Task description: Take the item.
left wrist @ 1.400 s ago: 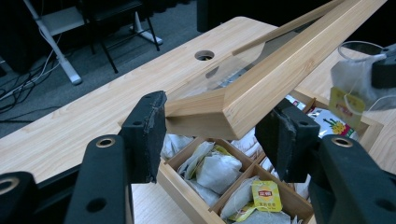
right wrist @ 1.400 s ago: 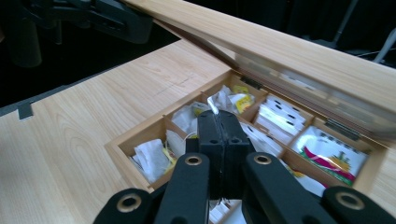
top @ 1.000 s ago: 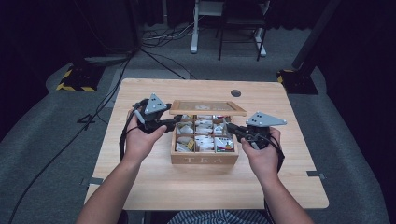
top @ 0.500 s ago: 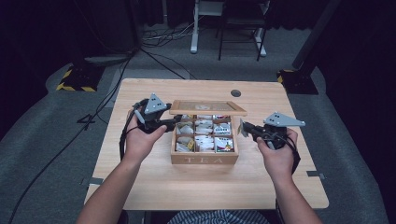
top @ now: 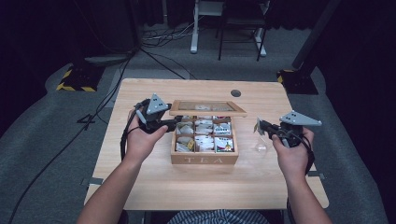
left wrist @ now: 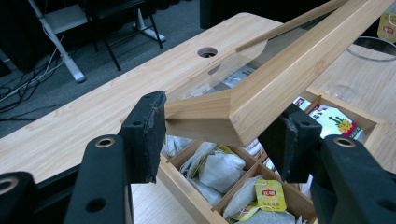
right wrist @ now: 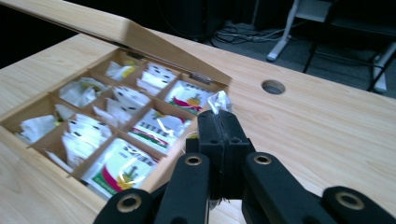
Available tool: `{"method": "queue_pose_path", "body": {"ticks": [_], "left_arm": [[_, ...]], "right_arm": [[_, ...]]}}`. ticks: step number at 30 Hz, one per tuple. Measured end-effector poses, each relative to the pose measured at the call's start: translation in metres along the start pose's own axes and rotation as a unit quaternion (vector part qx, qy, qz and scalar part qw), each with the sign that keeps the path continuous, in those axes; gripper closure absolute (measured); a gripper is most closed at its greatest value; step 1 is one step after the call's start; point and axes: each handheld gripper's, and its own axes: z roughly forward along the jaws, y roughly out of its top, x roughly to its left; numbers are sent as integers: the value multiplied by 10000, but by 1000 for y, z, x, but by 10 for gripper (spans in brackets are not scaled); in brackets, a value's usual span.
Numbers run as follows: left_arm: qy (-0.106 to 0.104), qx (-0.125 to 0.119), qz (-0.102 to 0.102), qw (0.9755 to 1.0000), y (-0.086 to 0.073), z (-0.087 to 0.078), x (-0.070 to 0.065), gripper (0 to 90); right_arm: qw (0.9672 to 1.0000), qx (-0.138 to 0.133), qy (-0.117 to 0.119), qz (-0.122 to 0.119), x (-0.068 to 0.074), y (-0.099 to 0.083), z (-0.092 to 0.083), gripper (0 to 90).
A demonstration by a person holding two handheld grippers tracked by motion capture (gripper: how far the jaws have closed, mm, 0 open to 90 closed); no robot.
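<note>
Tea bag [top: 258,127] sits pinched in my right gripper [top: 267,129], jaws clenched, at three o'clock from the box [top: 204,159], above the table [top: 154,186]. My left gripper [top: 168,123], forearm angling in from seven o'clock, clamps the raised lid [left wrist: 261,88] by its corner.

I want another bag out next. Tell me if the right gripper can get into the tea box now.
Probably yes: the left gripper holds the lid up, so the tea box lies open. But the right gripper is shut on a tea bag and must drop it first.
</note>
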Motion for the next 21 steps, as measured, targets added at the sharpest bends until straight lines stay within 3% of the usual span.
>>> {"method": "queue_pose_path", "body": {"ticks": [13, 21], "left_arm": [[26, -4, 17, 10000, 0, 0, 0, 436], [25, -4, 18, 10000, 0, 0, 0, 436]], "right_arm": [[9986, 222, -407, 252, -31, -20, 1, 900], [9974, 400, -484, 349, -42, -31, 11, 900]]}}
